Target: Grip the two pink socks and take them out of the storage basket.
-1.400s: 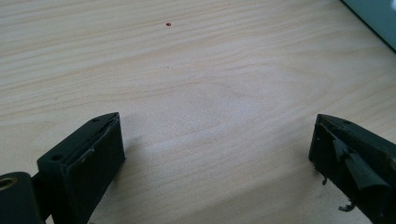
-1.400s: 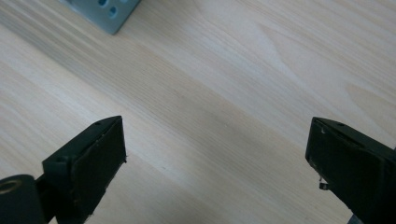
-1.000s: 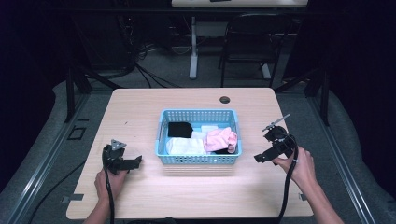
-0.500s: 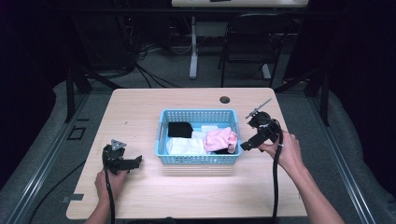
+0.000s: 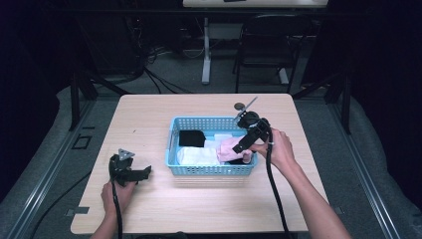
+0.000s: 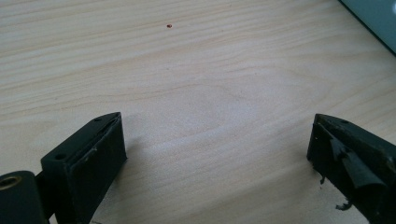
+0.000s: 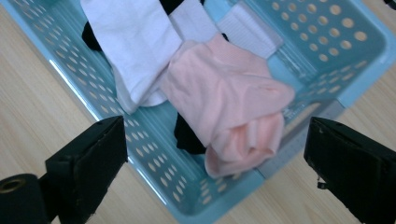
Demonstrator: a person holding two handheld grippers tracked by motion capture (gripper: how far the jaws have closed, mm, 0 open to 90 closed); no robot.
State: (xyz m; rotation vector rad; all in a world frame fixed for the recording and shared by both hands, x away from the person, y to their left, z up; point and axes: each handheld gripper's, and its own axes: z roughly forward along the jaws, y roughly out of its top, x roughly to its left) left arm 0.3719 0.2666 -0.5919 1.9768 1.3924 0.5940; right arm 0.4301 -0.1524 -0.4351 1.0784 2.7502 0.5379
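A light-blue perforated basket (image 5: 209, 170) stands at the table's middle. It holds a pink sock (image 5: 230, 149), a white sock (image 5: 196, 155) and a black cloth (image 5: 191, 138). My right gripper (image 5: 244, 144) hovers open over the basket's right end, just above the pink sock. In the right gripper view the pink sock (image 7: 229, 102) lies crumpled between the wide-apart jaws of the right gripper (image 7: 217, 140), on a black piece (image 7: 189, 135) and next to the white sock (image 7: 135, 42). My left gripper (image 5: 142, 173) rests open on the table left of the basket. In its own view the left gripper (image 6: 217, 140) frames bare wood.
A small dark round object (image 5: 239, 105) lies on the table behind the basket. The basket's corner (image 6: 373, 18) shows at the top right of the left gripper view. Desk legs and a chair (image 5: 259, 45) stand beyond the table's far edge.
My right gripper has moved left from beside the basket's right end to above the pink sock inside it. The left gripper has stayed in place.
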